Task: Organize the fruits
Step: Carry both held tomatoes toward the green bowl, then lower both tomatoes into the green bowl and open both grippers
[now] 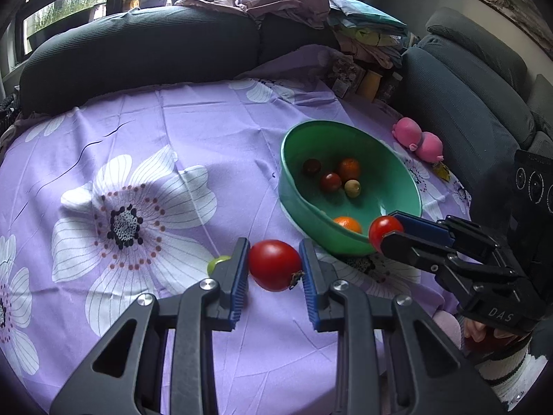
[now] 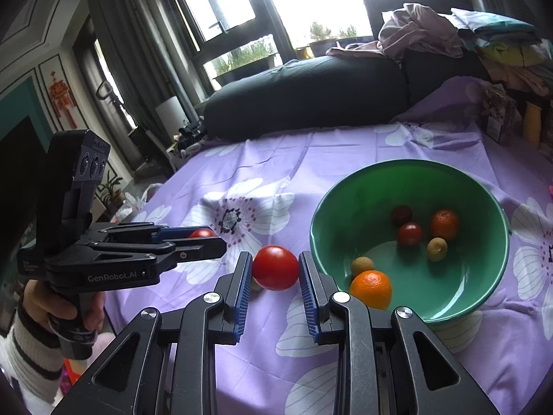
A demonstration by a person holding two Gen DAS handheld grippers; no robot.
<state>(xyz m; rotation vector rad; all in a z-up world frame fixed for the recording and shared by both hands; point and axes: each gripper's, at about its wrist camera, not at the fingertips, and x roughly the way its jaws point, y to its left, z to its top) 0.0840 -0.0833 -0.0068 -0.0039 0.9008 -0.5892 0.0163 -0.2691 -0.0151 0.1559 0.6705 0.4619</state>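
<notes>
Now a red tomato (image 1: 274,264) is squeezed between the blue pads of the left gripper (image 1: 274,269), above the purple flower cloth (image 1: 172,131). Another red tomato (image 2: 275,267) is pinched tight in the right gripper (image 2: 275,273), just beside the green bowl (image 2: 484,276). Two oranges (image 2: 371,288), small dark tomatoes (image 2: 409,234) and little yellow-green fruits (image 2: 437,249) are seen lying inside the bowl.
</notes>
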